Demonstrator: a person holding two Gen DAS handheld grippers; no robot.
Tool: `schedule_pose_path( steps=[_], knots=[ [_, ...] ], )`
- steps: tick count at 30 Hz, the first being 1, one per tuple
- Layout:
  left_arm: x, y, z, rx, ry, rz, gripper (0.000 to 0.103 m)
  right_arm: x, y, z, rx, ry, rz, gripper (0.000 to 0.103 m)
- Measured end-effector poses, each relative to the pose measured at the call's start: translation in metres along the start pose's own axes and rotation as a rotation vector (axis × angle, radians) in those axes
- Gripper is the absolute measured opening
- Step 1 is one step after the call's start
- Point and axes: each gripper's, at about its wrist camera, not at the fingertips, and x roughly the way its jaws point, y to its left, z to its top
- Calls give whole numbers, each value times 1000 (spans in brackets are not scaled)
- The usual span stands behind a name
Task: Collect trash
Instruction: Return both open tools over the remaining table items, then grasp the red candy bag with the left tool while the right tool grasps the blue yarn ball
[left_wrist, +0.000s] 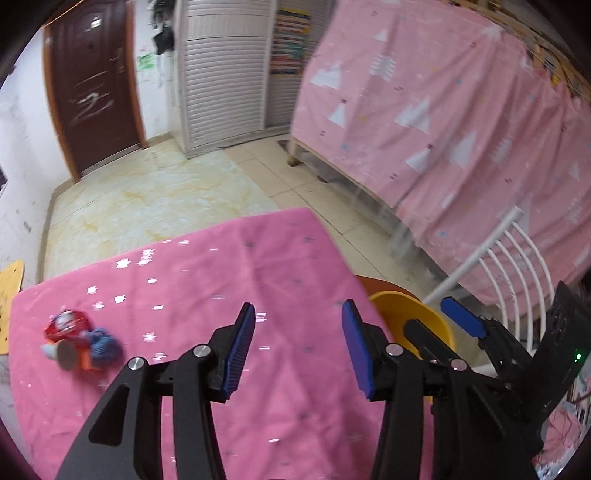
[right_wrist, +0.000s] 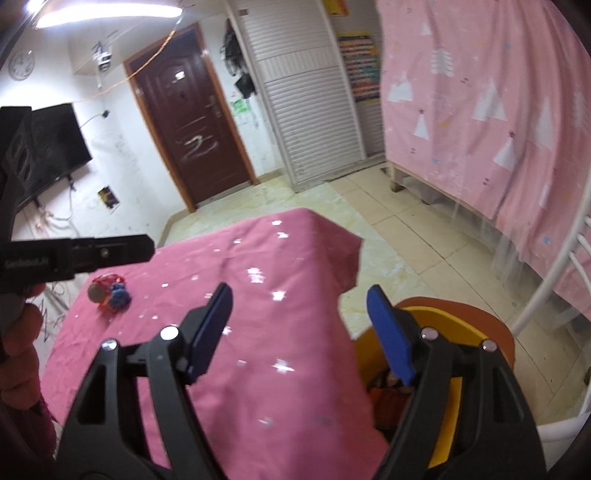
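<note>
A small heap of trash (left_wrist: 79, 343), made of a red wrapper, a blue crumpled bit and a grey round lid, lies at the left of the table's pink cloth (left_wrist: 258, 258). My left gripper (left_wrist: 298, 306) hangs open over the cloth's middle, well right of the heap, with nothing between its blue pads. Off the table's right edge stands a yellow bin (left_wrist: 399, 297), and my right gripper (left_wrist: 426, 312) is over it. In the right wrist view that gripper (right_wrist: 300, 288) is open and bare, straddling the cloth's edge and the bin (right_wrist: 448, 424). Orange scraps (right_wrist: 388, 402) lie inside. The heap (right_wrist: 109, 293) is far left.
The bin sits on an orange stool (right_wrist: 495, 328). A white metal rail (left_wrist: 498, 258) and a pink curtain (left_wrist: 443, 129) close off the right. Tiled floor, a brown door (right_wrist: 192, 129) and a louvred cabinet (right_wrist: 306, 110) lie beyond. A hand (right_wrist: 18, 332) holds the other tool's black frame (right_wrist: 92, 253).
</note>
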Motion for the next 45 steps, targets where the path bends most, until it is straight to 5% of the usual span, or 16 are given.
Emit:
schedule_pose_path(
  steps=[7,23,45],
  knots=[
    [-18,62,-2,-20,-37,88,54,21,51,7,-82,38,50,73],
    [-28,217,1,-141,-4,225,59,73,149,6,-245,138,130,76],
    [26,266,-15,-228,82,149,59,114,213,-3,-372,219,163,81]
  ],
)
